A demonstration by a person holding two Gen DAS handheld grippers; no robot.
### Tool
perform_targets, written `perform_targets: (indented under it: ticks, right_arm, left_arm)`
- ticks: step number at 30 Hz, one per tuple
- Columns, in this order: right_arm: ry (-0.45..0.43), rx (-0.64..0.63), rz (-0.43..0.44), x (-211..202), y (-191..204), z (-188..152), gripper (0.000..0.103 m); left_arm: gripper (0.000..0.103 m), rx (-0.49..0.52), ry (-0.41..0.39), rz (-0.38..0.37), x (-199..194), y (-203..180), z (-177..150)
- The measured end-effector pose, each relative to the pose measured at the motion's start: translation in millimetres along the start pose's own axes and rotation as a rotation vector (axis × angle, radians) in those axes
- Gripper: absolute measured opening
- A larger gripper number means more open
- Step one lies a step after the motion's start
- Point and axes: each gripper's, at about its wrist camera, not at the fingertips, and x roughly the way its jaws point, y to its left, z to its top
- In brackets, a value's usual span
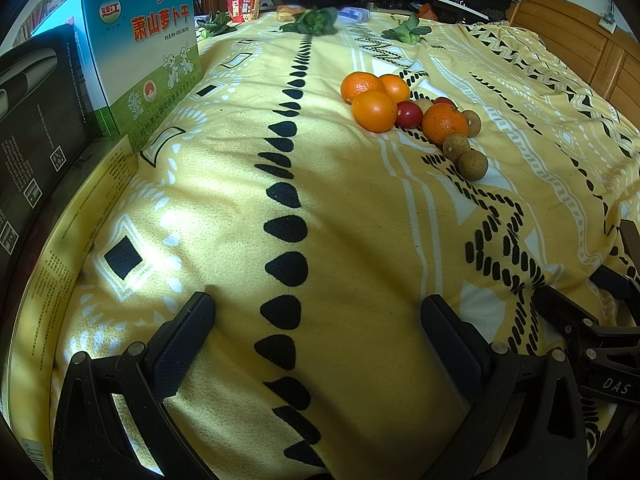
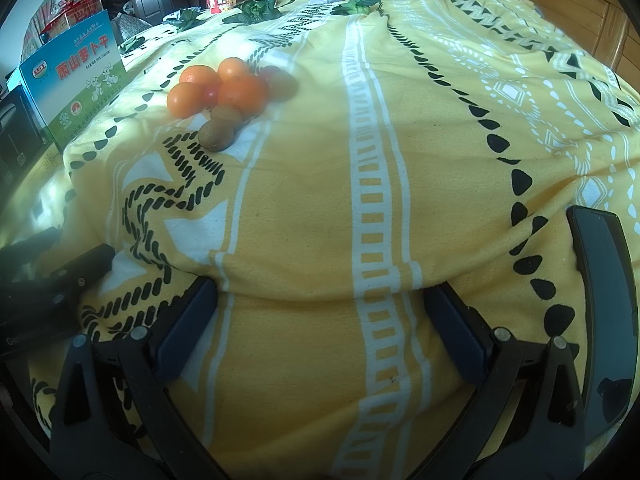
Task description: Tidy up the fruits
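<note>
Left wrist view: both hand-held grippers, left [image 1: 318,312] and right [image 2: 320,294], hover spread and empty over the yellow patterned bedspread [image 1: 340,240]. Mixed round fruits [image 1: 412,116] cluster far ahead, unsorted; next comes reaching one.

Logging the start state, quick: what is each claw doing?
Left claw: open, holding nothing.
Right claw: open, holding nothing.

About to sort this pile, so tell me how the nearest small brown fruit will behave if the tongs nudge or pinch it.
The nearest brown fruit looks round, so a nudge would likely roll it, though the soft yellow blanket may slow it. It touches another brown fruit, so pushing probably disturbs that too. Its small size suggests it is light; its dull skin should grip fairly well.
</note>
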Motion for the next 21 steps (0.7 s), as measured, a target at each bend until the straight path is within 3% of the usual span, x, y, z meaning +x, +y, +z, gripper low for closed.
perform_targets:
  ticks: [21]
  right_arm:
    - [0.007,-0.004,-0.007,-0.5,1.7,0.1,0.103]
  left_arm:
    - [0.103,0.001,0.002,0.001,-1.9,-1.4,0.5]
